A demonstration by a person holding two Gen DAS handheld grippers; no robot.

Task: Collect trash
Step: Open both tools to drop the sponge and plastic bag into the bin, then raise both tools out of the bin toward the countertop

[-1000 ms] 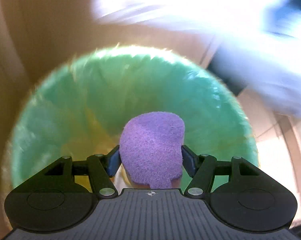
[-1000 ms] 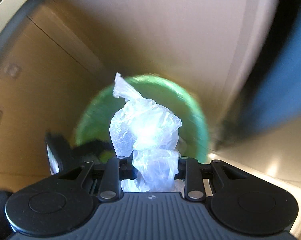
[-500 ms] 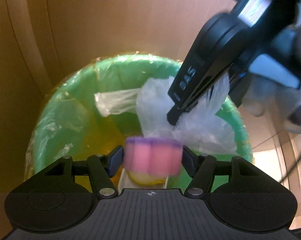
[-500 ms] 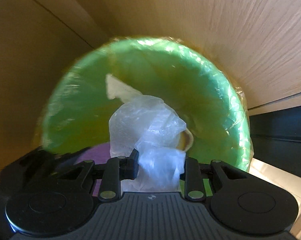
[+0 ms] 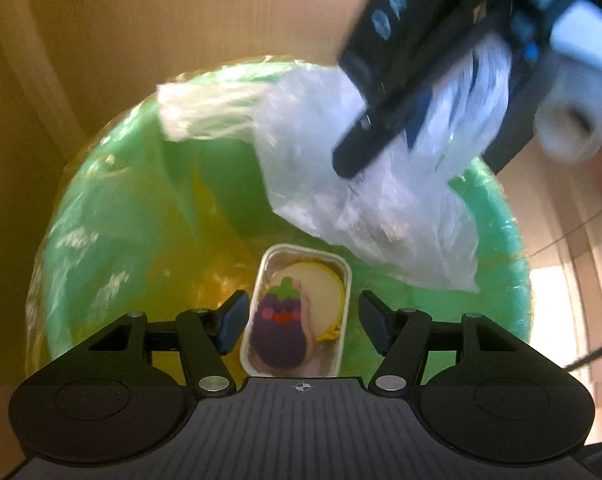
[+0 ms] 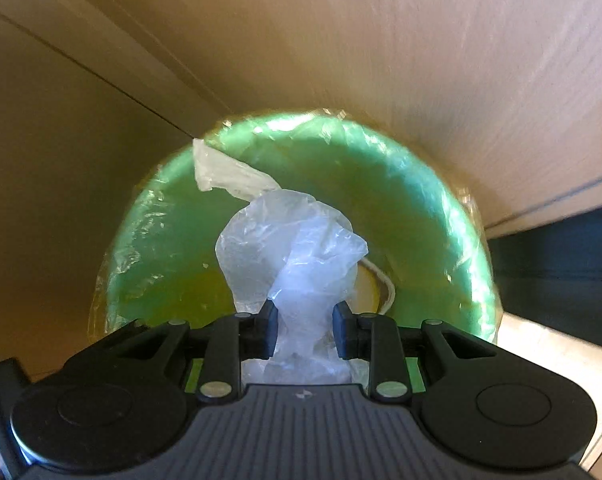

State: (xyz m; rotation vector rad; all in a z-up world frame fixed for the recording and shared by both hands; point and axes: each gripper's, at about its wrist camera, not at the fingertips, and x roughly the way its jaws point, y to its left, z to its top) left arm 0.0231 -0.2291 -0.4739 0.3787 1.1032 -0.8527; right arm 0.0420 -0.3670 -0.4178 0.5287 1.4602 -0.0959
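— Left wrist view, item one: the green bin (image 5: 101, 208), lined with a thin film, mouth facing the camera. At its bottom, a shallow foil tray (image 5: 297, 312) holding a purple eggplant-faced sponge (image 5: 279, 336) and a pale round disc (image 5: 321, 292).

— And the left tool (image 5: 299, 322)?

— Released. Jaws stand well apart and nothing is between them; the tray shows through the gap, far below.

— Item two?

— Clear plastic bag (image 6: 293, 256), crumpled, hanging over the bin's mouth. The right tool (image 6: 305, 330) is clenched on its gathered neck, and the loose bulk billows out past the fingertips. One corner sticks up toward the bin's far rim.

— How would you rate its handling?

— Very light, limp, slick. It has no stiffness, so I judge it would drift or cling rather than drop cleanly. The bunched neck is the sound place to hold; a single layer would likely slip or tear.

— Risks?

— The film may stick to a pad once let go, or catch on the liner at the near rim. It is not fragile.

— Anything else listed?

— Wood-toned panels around the bin. The left view is blurred at its upper right.
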